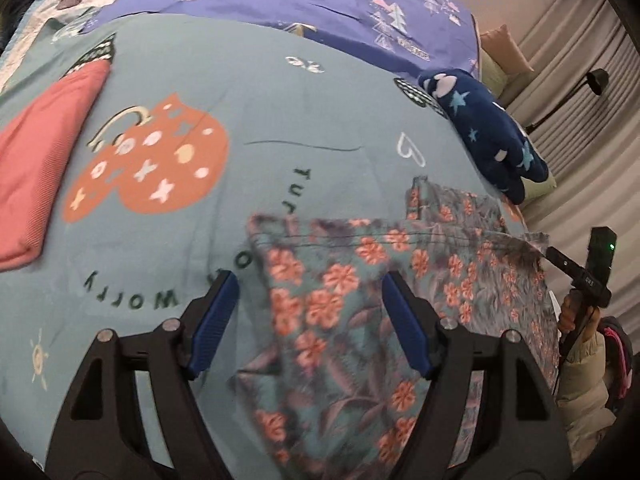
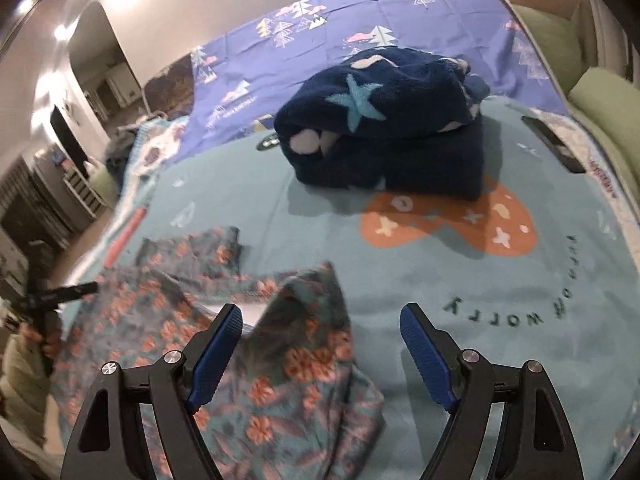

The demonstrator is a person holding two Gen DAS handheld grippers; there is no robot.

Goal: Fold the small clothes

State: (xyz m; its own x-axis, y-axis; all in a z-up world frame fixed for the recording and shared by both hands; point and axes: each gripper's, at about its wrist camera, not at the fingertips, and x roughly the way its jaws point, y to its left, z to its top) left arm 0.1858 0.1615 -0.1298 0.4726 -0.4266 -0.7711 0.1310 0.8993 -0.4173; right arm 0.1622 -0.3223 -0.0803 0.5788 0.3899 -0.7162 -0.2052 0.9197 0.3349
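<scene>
While both grippers hang with fingers spread and empty, the floral garment [image 1: 360,300] lies partly rumpled on the teal bedspread [image 1: 240,100], under the left gripper [image 1: 310,320] and just left of the right gripper [image 2: 322,352]. Looks thin, light and limp, so it will sag and slide; best pinched at a hemmed edge or corner, not mid-panel. Folded pink piece [image 1: 36,168] and navy star fleece [image 2: 380,120] sit well apart from it.
</scene>
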